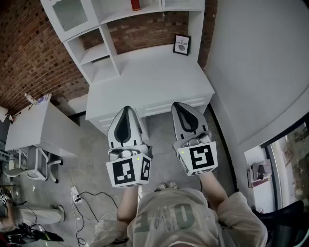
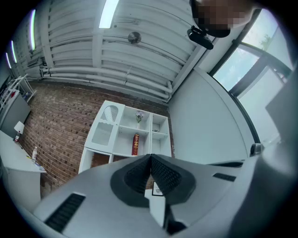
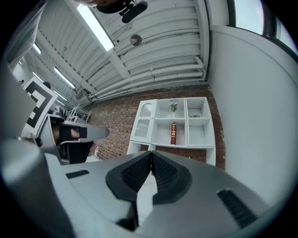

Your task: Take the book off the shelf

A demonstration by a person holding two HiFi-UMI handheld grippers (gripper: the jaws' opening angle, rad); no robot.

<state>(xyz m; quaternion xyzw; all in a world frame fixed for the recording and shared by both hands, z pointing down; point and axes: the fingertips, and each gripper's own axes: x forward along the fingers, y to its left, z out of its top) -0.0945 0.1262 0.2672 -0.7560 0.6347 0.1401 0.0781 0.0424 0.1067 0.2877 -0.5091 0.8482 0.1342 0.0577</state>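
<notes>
A red book [image 1: 135, 5] stands upright on a shelf of the white shelving unit [image 1: 104, 38] against the brick wall. It shows too as the red book [image 2: 135, 144] in the left gripper view and the red book [image 3: 173, 133] in the right gripper view, alone in the middle compartment. My left gripper [image 1: 127, 112] and right gripper [image 1: 179, 107] hover side by side in front of the white desk [image 1: 149, 84], well short of the shelf. Both are shut with nothing between the pads; the left gripper [image 2: 150, 157] and right gripper [image 3: 151, 153] have jaws pressed together.
A small framed picture [image 1: 182, 44] leans at the back right of the desk. A vase with flowers [image 3: 173, 105] sits in the compartment above the book. A second white table [image 1: 34, 128] with a chair stands at the left. A curved white wall [image 1: 260, 62] bounds the right.
</notes>
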